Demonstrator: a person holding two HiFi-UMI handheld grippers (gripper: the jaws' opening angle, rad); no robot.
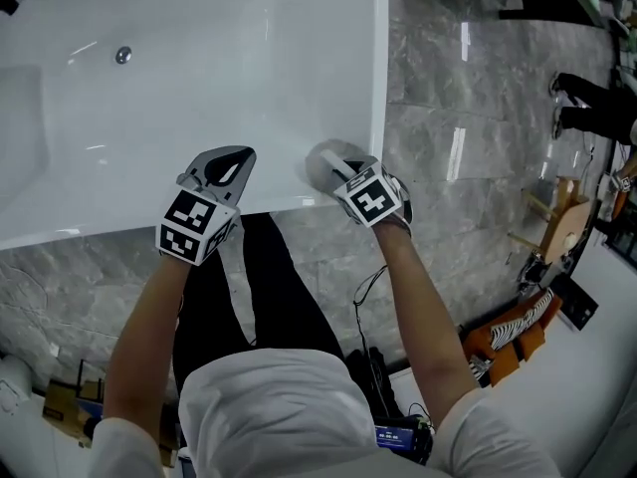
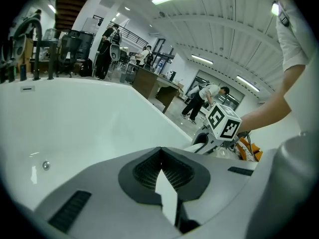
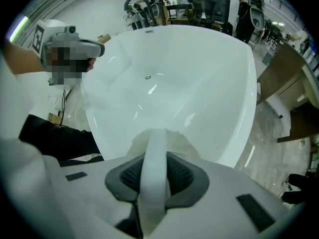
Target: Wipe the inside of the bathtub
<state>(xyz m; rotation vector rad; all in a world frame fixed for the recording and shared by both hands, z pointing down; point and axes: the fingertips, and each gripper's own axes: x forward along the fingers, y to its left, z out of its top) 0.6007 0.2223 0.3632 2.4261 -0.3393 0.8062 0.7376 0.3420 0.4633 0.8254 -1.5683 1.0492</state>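
The white bathtub fills the upper left of the head view, with its round drain far from both grippers. My right gripper hangs over the tub's near corner, shut on the white handle of a pale wiping pad. That pad sits just inside the rim, against the tub's near wall. My left gripper is a hand's width to the left, over the near rim. Its jaws are shut with nothing in them, and it points along the tub's inside. The drain also shows in the right gripper view.
Grey marble floor surrounds the tub. An orange and striped object and cables lie at the lower right. A dark faucet stands at the tub's far end. Several people and desks are in the background.
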